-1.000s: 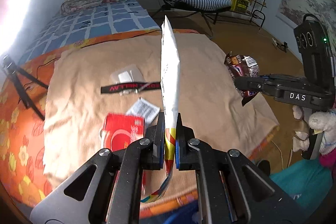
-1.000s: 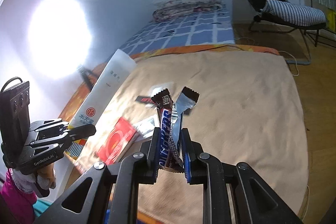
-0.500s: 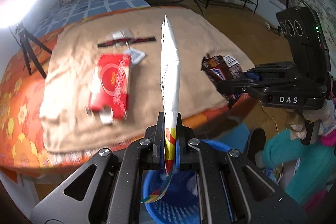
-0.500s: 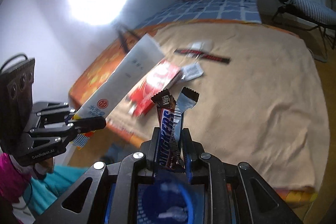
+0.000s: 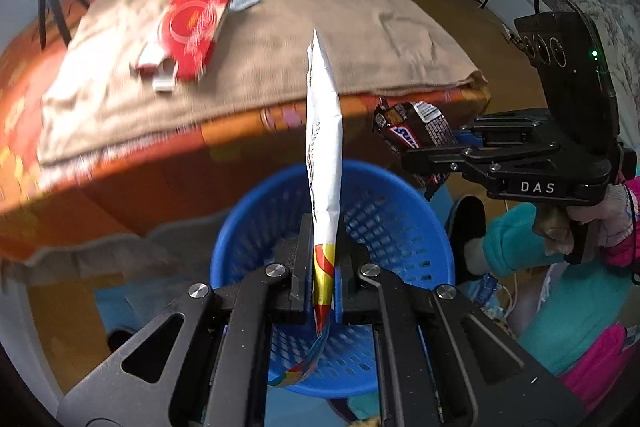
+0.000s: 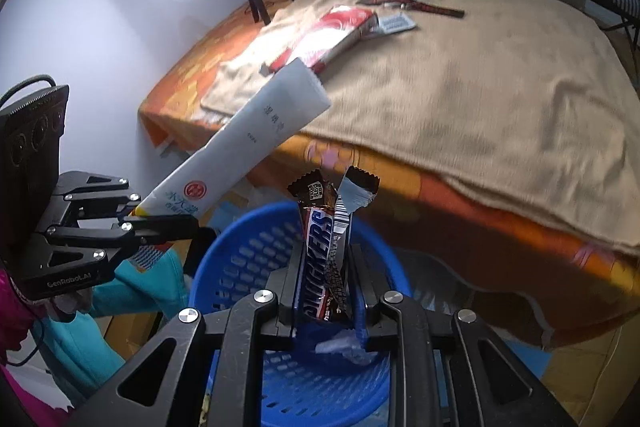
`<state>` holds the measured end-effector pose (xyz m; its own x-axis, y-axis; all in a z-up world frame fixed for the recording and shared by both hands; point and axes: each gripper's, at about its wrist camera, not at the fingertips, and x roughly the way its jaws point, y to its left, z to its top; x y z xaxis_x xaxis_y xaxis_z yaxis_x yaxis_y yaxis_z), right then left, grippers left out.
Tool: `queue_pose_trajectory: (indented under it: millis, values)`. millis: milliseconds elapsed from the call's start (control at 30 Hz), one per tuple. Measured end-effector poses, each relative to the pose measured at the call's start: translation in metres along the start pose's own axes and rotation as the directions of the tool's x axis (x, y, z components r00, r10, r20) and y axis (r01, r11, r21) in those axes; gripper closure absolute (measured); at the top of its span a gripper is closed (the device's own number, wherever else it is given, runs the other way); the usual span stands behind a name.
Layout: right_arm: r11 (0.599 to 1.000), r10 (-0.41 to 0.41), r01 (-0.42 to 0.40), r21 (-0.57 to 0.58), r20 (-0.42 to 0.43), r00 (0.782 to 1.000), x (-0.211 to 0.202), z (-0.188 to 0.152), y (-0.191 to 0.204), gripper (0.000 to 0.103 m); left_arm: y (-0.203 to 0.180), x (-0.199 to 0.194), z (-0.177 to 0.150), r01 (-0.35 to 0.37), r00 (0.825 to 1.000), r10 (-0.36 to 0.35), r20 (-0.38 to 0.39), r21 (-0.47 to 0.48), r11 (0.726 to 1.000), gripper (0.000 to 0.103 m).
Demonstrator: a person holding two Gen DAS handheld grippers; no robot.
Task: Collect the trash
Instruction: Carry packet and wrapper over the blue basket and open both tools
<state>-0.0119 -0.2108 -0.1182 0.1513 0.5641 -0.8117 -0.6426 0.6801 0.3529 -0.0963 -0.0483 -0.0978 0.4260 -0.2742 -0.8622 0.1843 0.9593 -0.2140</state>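
Moved: we now hold both claws over the blue basket [image 5: 392,227], off the bed.
Left claw [image 5: 323,291]: clamped tight on our white wrapper [image 5: 324,155].
Right claw [image 6: 326,291]: slightly parted, gripping our candy wrapper [image 6: 320,247].

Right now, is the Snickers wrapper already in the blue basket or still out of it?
Still out. The Snickers wrapper stands between the right gripper fingers, above the blue basket.
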Motion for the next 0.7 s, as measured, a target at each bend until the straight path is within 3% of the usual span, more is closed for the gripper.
queue_pose_trajectory:
  millis: [267,600,633,700]
  values:
    - [1.000,0.007,-0.008,-0.016,-0.054,0.999,0.016,-0.021,0.006,0.081,-0.006,0.013,-0.028,0.012,0.999,-0.014,-0.047,-0.039,0.999,0.098]
    - [1.000,0.010,-0.013,-0.027,-0.094,0.996,0.032,-0.032,0.008,0.079,-0.012,0.024,-0.040,-0.012,0.996,0.011,-0.085,-0.012,1.000,0.097]
    - [1.000,0.011,-0.013,-0.026,-0.097,0.995,0.033,-0.033,0.008,0.079,-0.011,0.025,-0.040,-0.012,0.996,0.011,-0.089,-0.016,1.000,0.095]
    - [1.000,0.011,-0.013,-0.025,-0.101,0.995,0.035,-0.033,0.008,0.075,-0.007,0.026,-0.041,-0.020,0.995,0.017,-0.096,-0.030,0.999,0.077]
